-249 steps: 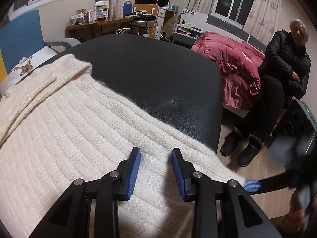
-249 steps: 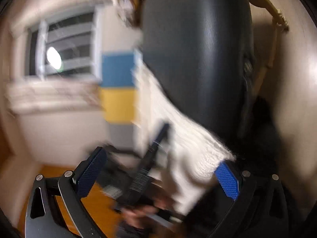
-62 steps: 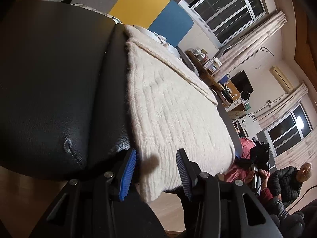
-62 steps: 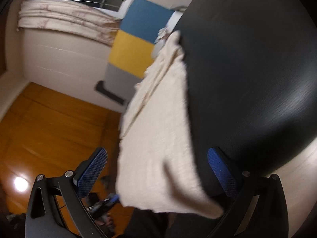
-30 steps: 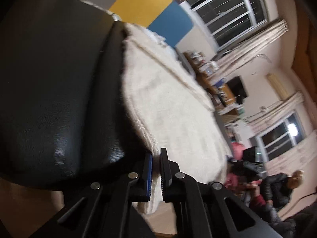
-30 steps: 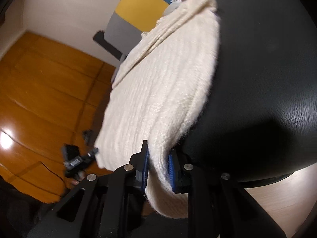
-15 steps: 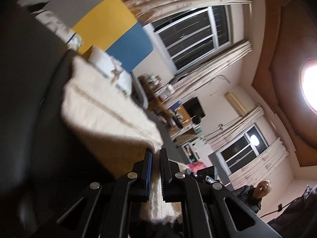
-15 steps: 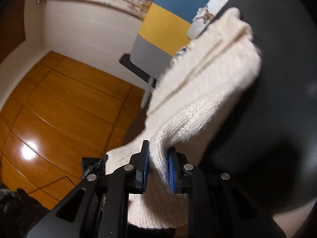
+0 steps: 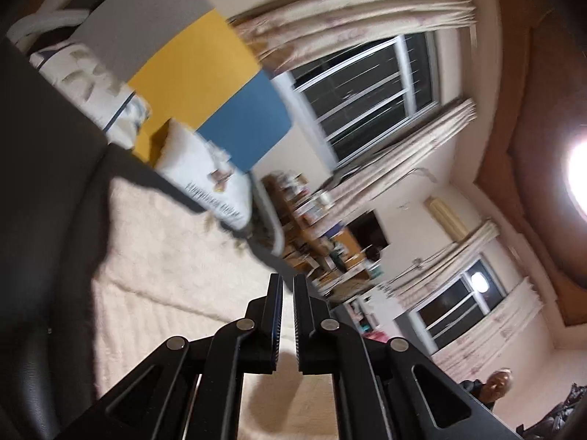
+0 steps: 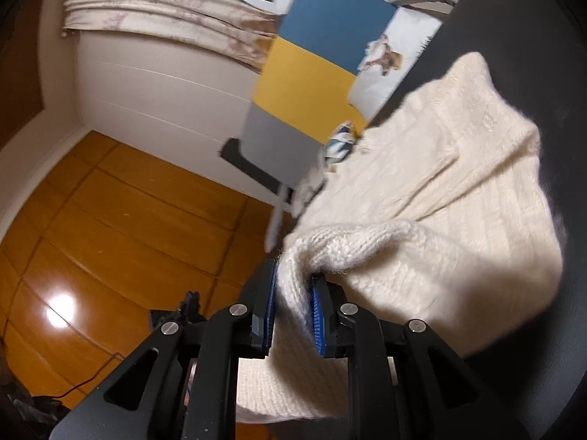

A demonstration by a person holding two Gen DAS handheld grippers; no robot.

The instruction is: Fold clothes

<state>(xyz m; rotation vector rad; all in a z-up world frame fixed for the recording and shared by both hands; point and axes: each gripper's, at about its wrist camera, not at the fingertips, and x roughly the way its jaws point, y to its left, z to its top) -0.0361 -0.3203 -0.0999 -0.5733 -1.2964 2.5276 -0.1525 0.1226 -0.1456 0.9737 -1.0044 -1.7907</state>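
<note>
**Both grippers clamped, sweater edge up off the black surface**

We've got the right gripper (image 10: 291,302) w/ jaws pinched on a thick fold of the cream knit sweater (image 10: 433,198); its blue pads (image 10: 317,315) sit tight on either side of the wool. From there the sweater runs away over the black padded surface (image 10: 532,36), part doubled onto itself.

Left gripper (image 9: 288,317): jaws pressed nearly together, just a sliver of gap. Whether cloth is caught in there we can't tell; the view's blurred. The sweater (image 9: 165,256) lies right below and beyond it, on the same black surface (image 9: 44,183).

Further out: printed pillow (image 9: 209,176), grey-yellow-blue panel (image 9: 190,66), curtained window (image 9: 367,91), and a person (image 9: 491,392) seated at bottom right.
</note>
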